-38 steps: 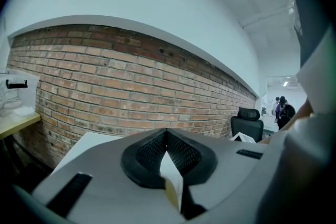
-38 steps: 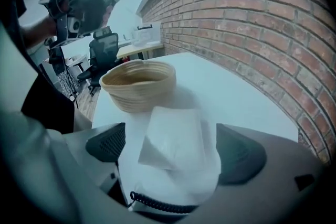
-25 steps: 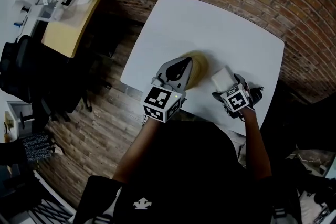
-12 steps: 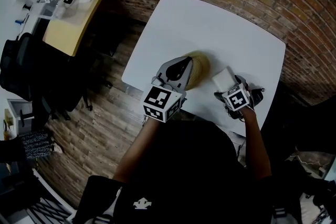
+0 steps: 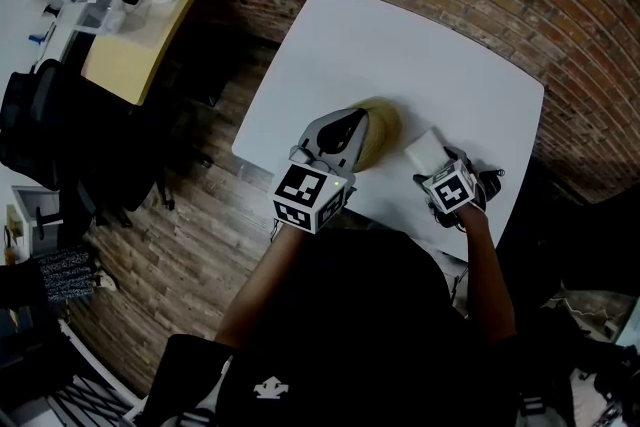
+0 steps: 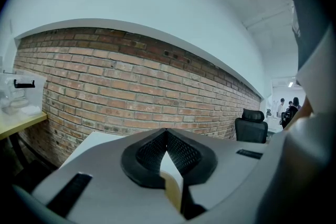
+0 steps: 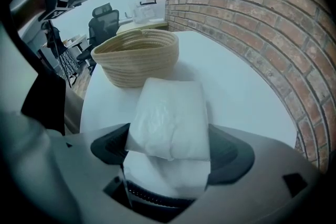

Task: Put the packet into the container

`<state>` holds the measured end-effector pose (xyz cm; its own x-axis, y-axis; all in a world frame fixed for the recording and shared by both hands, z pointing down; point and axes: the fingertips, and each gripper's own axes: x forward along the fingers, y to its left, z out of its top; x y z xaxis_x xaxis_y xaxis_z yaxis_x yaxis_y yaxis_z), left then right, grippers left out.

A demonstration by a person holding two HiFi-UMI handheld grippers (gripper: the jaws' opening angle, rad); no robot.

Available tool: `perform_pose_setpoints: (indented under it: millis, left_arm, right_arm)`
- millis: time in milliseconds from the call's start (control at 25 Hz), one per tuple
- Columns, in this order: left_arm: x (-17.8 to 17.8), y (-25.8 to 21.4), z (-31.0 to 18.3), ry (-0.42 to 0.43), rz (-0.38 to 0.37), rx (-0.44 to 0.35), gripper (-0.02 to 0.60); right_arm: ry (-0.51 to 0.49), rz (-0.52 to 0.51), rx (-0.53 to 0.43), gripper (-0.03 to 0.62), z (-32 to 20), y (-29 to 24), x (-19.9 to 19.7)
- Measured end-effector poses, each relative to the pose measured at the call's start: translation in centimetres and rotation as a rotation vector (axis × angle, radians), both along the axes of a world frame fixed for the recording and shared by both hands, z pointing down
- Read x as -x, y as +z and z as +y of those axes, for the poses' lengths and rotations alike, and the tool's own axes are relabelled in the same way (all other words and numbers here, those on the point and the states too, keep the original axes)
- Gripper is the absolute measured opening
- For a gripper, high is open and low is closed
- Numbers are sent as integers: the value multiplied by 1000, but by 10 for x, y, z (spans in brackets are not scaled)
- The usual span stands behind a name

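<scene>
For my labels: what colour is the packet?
The packet is plain white; the right gripper view shows it best.

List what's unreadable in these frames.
Basket inside: its rim hides it in the right gripper view; left gripper partly covers it in the head view.
Packet rear end: buried between the right gripper jaws, right gripper view.
Table near edge: person's body covers it, head view.

We see a white, faintly crinkled packet (image 7: pixel 170 118) between the black ribbed fingers (image 7: pixel 108 146) of the grey right gripper (image 7: pixel 169 150). Beyond the fingertips, the woven basket (image 7: pixel 137 56) is tan with horizontal coils, on a plain white table (image 7: pixel 247 97). The brick wall (image 7: pixel 252 13) is red-brown with pale mortar lines. Its marker cube (image 5: pixel 451 190) shows black-and-white squares.
</scene>
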<state>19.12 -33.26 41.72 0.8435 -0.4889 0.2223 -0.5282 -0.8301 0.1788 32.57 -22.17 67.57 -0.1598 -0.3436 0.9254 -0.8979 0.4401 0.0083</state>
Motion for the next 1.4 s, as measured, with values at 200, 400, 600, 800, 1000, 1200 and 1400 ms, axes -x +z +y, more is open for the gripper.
perform_pose_setpoints:
  millis: [200, 400, 600, 800, 1000, 1200, 1400]
  left_arm:
    - [2, -1, -2, 0, 6, -9, 5]
    - [8, 0, -5, -5, 4, -11, 5]
    - [14, 1, -9, -32, 14, 5, 5]
    - [28, 1, -15, -62, 20, 8, 5]
    - [42, 1, -20, -96, 22, 5, 5]
    - [61, 0, -25, -157, 26, 9, 5]
    - [86, 2, -30, -224, 22, 13, 5]
  right_arm:
    - [3, 8, -24, 442, -6, -16, -1]
    - [18, 5, -99, 442, -29, -49, 0]
    - [1, 26, -144, 442, -52, -79, 2]
    - [-20, 15, -179, 442, -68, -98, 15]
    - [-76, -14, -217, 442, -90, -118, 45]
    - [-155, -35, -212, 442, -101, -117, 79]
    - [-233, -63, -194, 442, -106, -114, 114]
